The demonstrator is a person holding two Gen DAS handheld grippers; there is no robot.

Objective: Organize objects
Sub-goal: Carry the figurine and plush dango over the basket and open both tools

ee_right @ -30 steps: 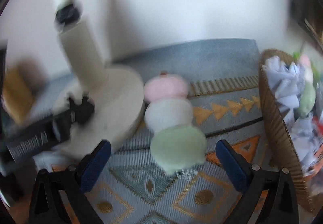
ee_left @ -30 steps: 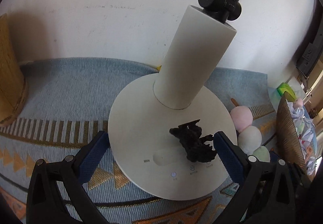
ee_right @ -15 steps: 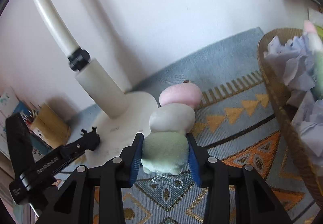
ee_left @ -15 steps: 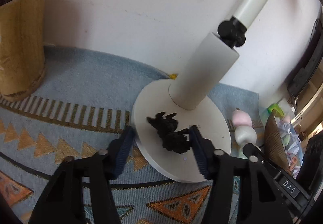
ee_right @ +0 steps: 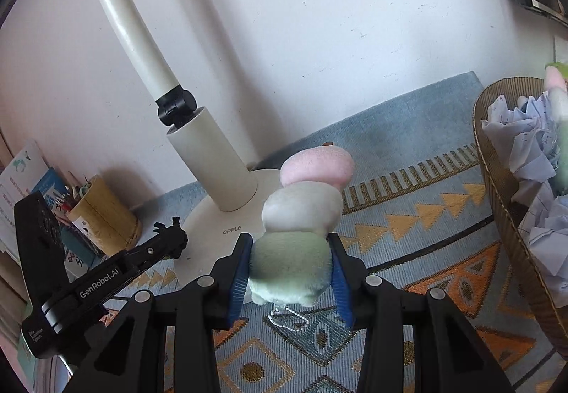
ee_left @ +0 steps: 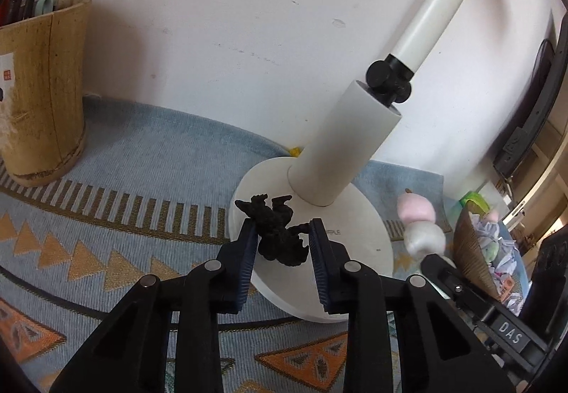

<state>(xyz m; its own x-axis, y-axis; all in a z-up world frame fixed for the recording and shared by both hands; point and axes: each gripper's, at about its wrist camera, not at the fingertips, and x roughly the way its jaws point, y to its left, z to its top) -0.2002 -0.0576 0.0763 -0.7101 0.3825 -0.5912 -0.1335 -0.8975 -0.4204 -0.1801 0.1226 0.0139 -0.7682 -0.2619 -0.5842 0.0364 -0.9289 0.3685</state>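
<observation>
Left wrist view
- Left gripper [ee_left: 282, 244]: black arms, blue pads, jaws closed on the black figurine [ee_left: 278, 233]; both pads press its lower half, its spiky upper part sticks out past the fingertips
- Black figurine: held over the near left edge of the lamp base [ee_left: 355, 233]; whether it touches the base cannot be told
- Lamp base: round, white, lying on the patterned rug [ee_left: 124, 180]; a thick white column rises from it, tilted to the right, with a black joint [ee_left: 388, 79] and a slimmer white tube above
- Bamboo pen holder [ee_left: 39, 91]: far left on the rug by the white wall, pens and scissors standing in it
- Plush dango skewer [ee_left: 420, 222]: pink and white balls seen right of the lamp base, lower end hidden behind the other tool's black arm
- Wicker basket [ee_left: 470, 251]: right edge, holding crumpled paper

Right wrist view
- Right gripper [ee_right: 289, 269]: jaws clamped on the green bottom ball of the plush dango skewer [ee_right: 301, 215]; the pads dent the plush on both sides
- Plush dango skewer: green, white and pink balls stacked away from the camera, held over the rug [ee_right: 408, 233], a bead chain dangling beneath the green ball
- Left gripper [ee_right: 170, 240]: enters from the left, black figurine [ee_right: 174, 233] at its tip, beside the lamp base [ee_right: 213, 226] marked OPPLE
- Bamboo pen holder [ee_right: 103, 215]: behind that tool, near books at the left edge
- Wicker basket [ee_right: 504, 198]: right side, filled with crumpled white paper, well apart from the skewer
</observation>
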